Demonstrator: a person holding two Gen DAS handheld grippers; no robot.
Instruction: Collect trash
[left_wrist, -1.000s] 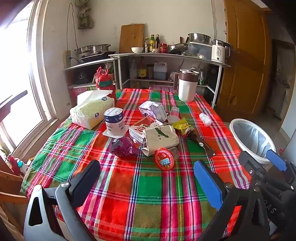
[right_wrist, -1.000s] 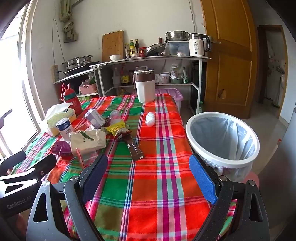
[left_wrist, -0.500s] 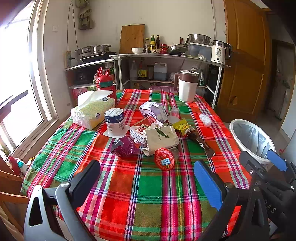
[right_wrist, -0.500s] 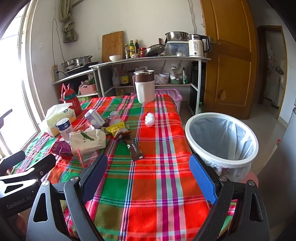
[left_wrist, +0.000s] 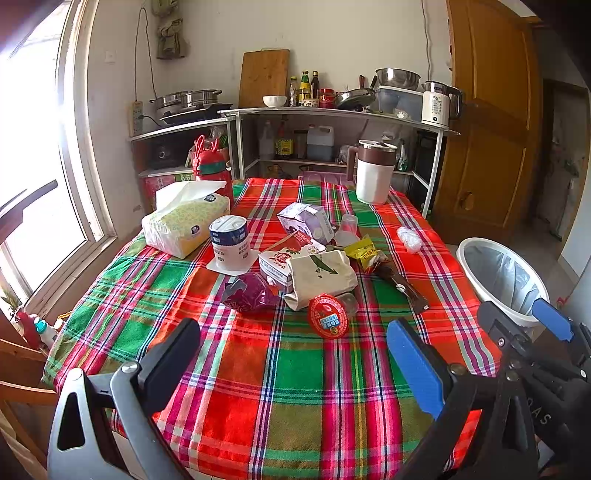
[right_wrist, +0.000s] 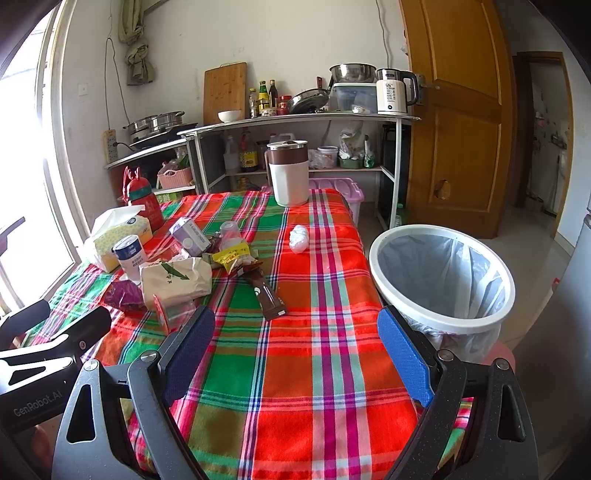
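Trash lies in a heap mid-table: a red-lidded cup on its side, a purple wrapper, a beige paper bag, milk cartons, a yellow packet, a brown wrapper and a crumpled white ball. A white bin with a grey liner stands beside the table's right edge. My left gripper hangs open over the near table edge, short of the cup. My right gripper is open and holds nothing, with the bin just right of it.
A plaid cloth covers the table. A tissue pack, a blue-white tub and a white jug also stand on it. Metal shelves with pots line the far wall, and a wooden door is at right.
None beyond a very slight shift of both views; both grippers stay open in place.
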